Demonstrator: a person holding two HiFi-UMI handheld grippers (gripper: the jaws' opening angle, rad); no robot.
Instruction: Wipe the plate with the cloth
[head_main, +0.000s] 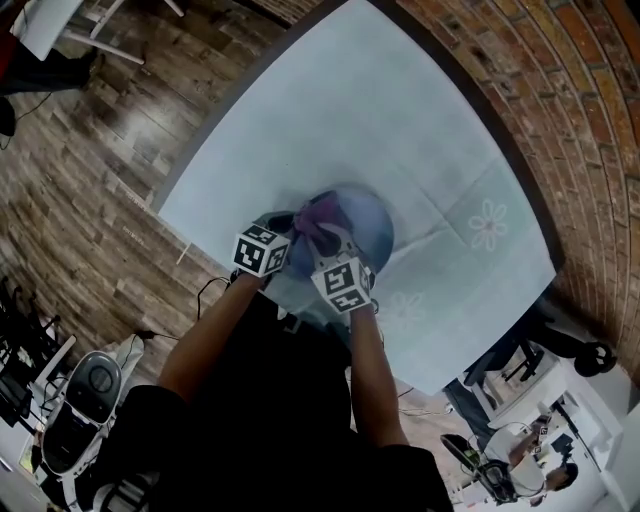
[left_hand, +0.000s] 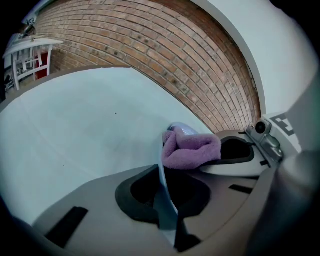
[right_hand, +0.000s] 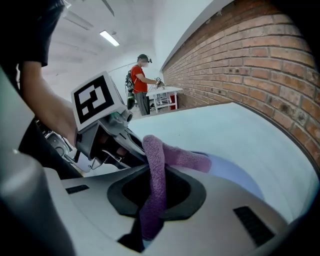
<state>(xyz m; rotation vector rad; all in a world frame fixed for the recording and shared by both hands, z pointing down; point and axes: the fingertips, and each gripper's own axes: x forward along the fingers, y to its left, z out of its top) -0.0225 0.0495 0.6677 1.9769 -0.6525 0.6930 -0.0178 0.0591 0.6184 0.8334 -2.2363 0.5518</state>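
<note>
The left gripper is clamped on the pale blue plate at its eight o'clock rim. It looks rigid, slick and probably breakable, so the rim suits. The right gripper pinches the limp purple cloth against the plate, near the surface's six o'clock edge.

Brick wall, wood floor, white table.

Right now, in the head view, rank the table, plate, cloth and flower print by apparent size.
1. table
2. plate
3. cloth and flower print: they look about alike, and the cloth is partly hidden, so unranked.
</note>
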